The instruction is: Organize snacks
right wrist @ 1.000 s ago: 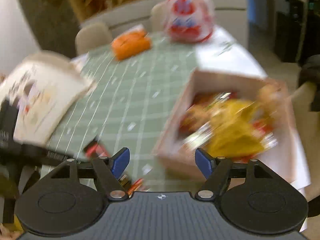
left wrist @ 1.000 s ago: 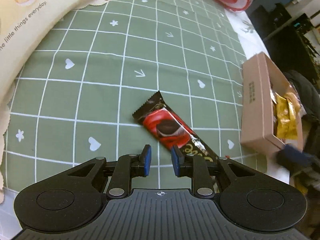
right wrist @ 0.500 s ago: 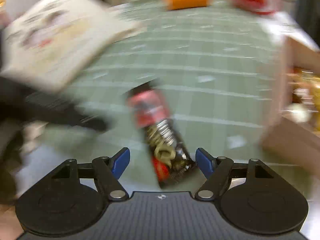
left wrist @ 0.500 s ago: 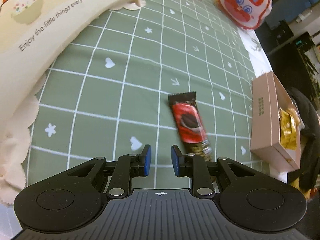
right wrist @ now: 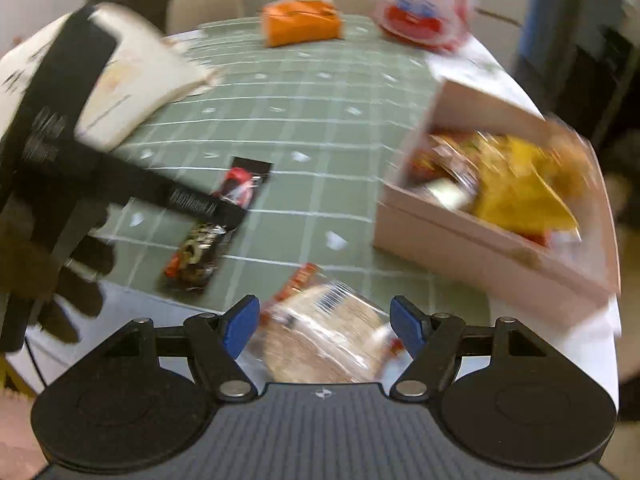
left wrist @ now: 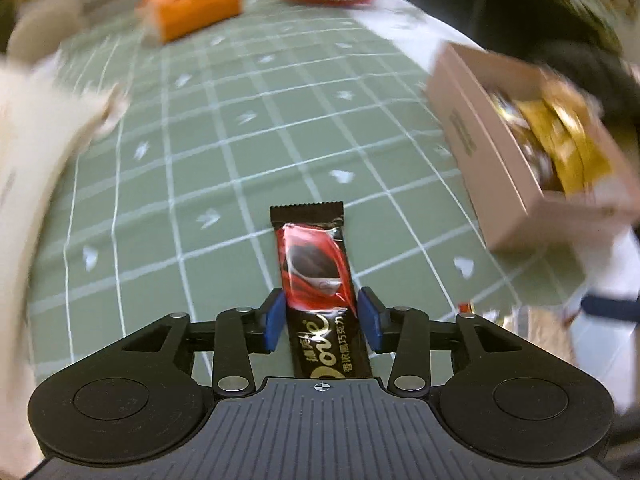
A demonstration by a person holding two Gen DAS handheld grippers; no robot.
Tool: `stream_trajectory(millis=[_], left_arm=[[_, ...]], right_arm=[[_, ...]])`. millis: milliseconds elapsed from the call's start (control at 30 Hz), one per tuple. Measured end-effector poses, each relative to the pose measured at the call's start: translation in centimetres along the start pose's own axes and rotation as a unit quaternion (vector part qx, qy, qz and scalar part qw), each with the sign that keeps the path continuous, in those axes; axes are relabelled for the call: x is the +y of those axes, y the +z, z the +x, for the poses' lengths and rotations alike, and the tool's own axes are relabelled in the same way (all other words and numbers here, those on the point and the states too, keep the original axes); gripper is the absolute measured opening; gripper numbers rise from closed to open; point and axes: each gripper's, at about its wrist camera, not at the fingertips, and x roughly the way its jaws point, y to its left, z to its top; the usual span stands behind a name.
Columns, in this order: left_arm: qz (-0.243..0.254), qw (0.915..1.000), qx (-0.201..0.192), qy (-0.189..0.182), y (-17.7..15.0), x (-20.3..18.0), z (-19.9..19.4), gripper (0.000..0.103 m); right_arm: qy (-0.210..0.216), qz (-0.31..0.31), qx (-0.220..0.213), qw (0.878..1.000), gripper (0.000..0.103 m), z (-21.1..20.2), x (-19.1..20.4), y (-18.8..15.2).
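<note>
A dark Dove chocolate bar point(left wrist: 316, 264) with a red picture lies lengthwise on the green checked cloth point(left wrist: 224, 152). My left gripper point(left wrist: 322, 316) straddles it; its jaws are opening, and the blue pads stand just off the bar's two long edges. In the right wrist view one of its black fingers point(right wrist: 188, 198) crosses the same bar point(right wrist: 240, 184). My right gripper point(right wrist: 324, 326) is open above a clear-wrapped round biscuit pack point(right wrist: 320, 340) at the table's near edge, its pads apart from the wrapper. A pink cardboard box point(right wrist: 460, 236) holds gold and yellow snacks.
A large cream bag point(right wrist: 132, 80) lies at the left. An orange pack point(right wrist: 300, 20) and a red-and-white round bag point(right wrist: 420, 4) sit at the far end. Chairs stand behind the table. The box point(left wrist: 472, 136) sits at the right edge on white cloth.
The left jaws have widened and swung in line over the chocolate bar, which now lies between them. The right gripper has moved from above the chocolate bar to above the biscuit pack.
</note>
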Motion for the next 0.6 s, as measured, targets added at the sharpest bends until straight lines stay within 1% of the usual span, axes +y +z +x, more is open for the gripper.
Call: stream_trajectory(millis=[33,133,267,367,433,533,600], left_arm=[[0.011,0.9999,0.000,0.002,-0.1,-0.3,0.0,0.047],[0.020,0.9998,0.003,-0.004,-0.8,0.0,-0.1,0.047],[0.013,0.9996,0.024,-0.011,-2.0,1.2,-1.2,0.045],[0.009,0.9991,0.036,-0.021,-3.0,1.9,-1.9,0.045],[0.001,0.9987,0.041,-0.030,-3.4,2.2,-2.4,0.045],[-0.022,0.9982,0.038,-0.041,-3.6,2.8,-2.6,0.044],[-0.040,0.9972,0.036,-0.052,-3.7,3.4,-2.6,0.043]], right_arm=[[-0.005,0.015,0.005,1.000,0.073,0.3,-0.5,-0.1],[-0.014,0.036,0.016,0.999,0.073,1.2,-1.2,-0.1],[-0.004,0.033,0.021,0.999,0.073,1.5,-0.9,-0.2],[-0.005,0.026,0.027,0.999,0.073,1.6,0.0,-0.3],[-0.009,0.022,0.027,0.999,0.073,1.5,0.2,-0.5],[-0.008,0.012,0.032,0.999,0.074,1.4,1.0,-1.1],[-0.017,-0.009,0.035,0.999,0.075,1.5,1.8,-1.5]])
